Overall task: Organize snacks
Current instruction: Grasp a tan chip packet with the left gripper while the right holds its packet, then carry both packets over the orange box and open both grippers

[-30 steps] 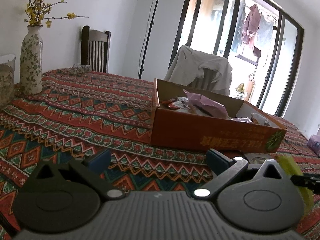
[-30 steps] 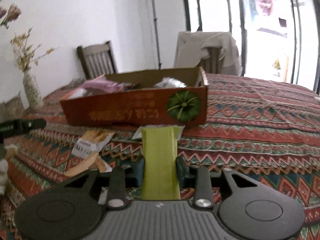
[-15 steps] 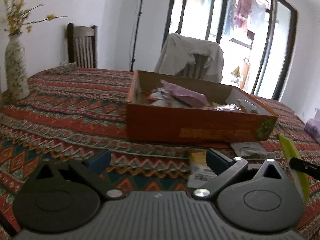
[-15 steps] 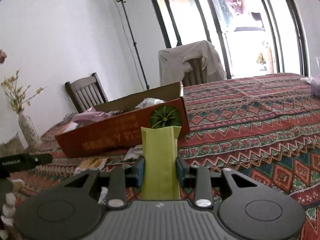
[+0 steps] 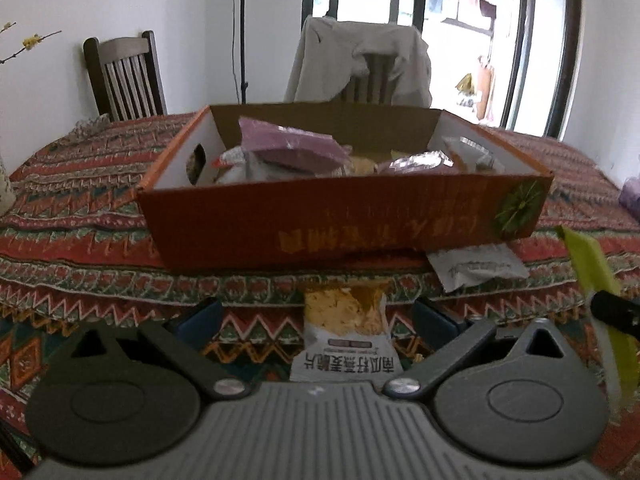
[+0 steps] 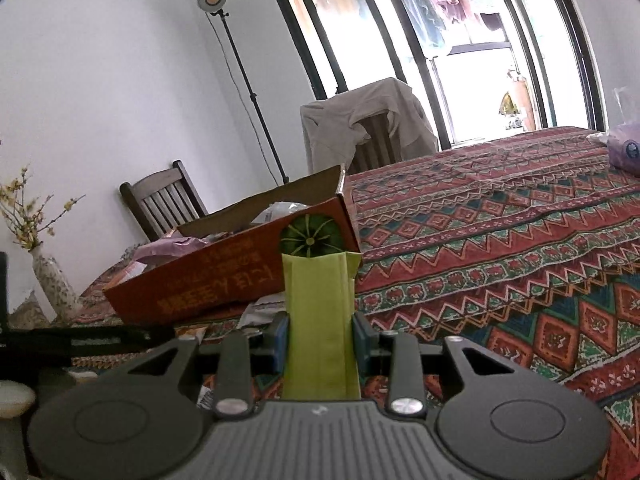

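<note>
While the green snack packet: stands upright between the pads of the right gripper (image 6: pixel 320 338), the jaws are clamped on its two long sides; the green snack packet (image 6: pixel 321 320) is clear of the tablecloth, in front of the box's near right corner.
Left gripper: the left gripper (image 5: pixel 316 316) has its jaws wide apart with nothing pressed between them; it is low over the near part of the table.
Yellow crisp packet: the yellow crisp packet (image 5: pixel 346 332) lies flat on the tablecloth (image 5: pixel 80 240) between the left gripper's open fingers, touched by neither, just in front of the box's near wall.
White packet: the white packet (image 5: pixel 476 266) lies flat on the cloth, its far edge tucked under the box's near right corner.
Cardboard box: the orange cardboard box (image 5: pixel 340 220) sits toward the far middle of the table, open on top, with a green round print at the right end of its near wall.
Box contents: a purple packet (image 5: pixel 292 148) lies on top at the left half; silver wrappers (image 5: pixel 420 160) lie toward the right half.
Far side: a chair draped with a pale garment (image 5: pixel 360 60) stands behind the table's far edge, a bare wooden chair (image 5: pixel 124 76) at its far left corner.
Vase: a patterned vase (image 6: pixel 54 284) with yellow sprigs stands near the table's left edge.
</note>
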### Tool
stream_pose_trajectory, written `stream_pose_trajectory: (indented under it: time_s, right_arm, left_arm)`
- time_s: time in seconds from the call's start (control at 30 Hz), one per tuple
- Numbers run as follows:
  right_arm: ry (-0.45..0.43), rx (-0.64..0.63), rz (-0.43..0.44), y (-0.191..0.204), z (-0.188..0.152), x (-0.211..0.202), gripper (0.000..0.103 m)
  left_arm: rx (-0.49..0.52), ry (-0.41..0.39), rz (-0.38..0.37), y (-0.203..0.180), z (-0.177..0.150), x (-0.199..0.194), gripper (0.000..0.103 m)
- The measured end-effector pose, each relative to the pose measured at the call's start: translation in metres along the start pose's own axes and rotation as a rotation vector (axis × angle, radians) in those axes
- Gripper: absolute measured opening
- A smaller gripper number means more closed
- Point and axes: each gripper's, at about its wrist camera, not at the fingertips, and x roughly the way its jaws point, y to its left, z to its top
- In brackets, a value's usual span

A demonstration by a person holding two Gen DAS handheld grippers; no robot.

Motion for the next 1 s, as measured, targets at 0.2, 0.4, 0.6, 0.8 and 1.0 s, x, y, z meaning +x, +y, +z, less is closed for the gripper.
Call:
stream_pose_trajectory:
  time_s: [0.2,0.4,0.6,0.8,1.0]
  right_arm:
    - [-0.003,-0.004,0.009,0.000,0.000,0.000,0.032]
    - [-0.004,-0.008,0.010,0.001,0.000,0.001,0.032]
    - [-0.012,-0.009,0.009,0.002,-0.001,0.000,0.032]
    - [-0.028,-0.020,0.005,0.004,-0.001,-0.003,0.032]
    - [-0.067,-0.050,0.009,0.009,0.000,-0.010,0.032]
  left_arm:
    - [0.026,0.047,0.023,-0.011,-0.003,0.012,0.082]
    - [0.031,0.060,0.001,-0.013,-0.004,0.013,0.064]
    - [0.021,0.047,-0.019,-0.016,-0.003,0.008,0.041]
    - [0.008,-0.019,-0.033,-0.010,-0.001,-0.012,0.041]
    - [-0.014,-0.098,-0.065,-0.003,0.004,-0.037,0.041]
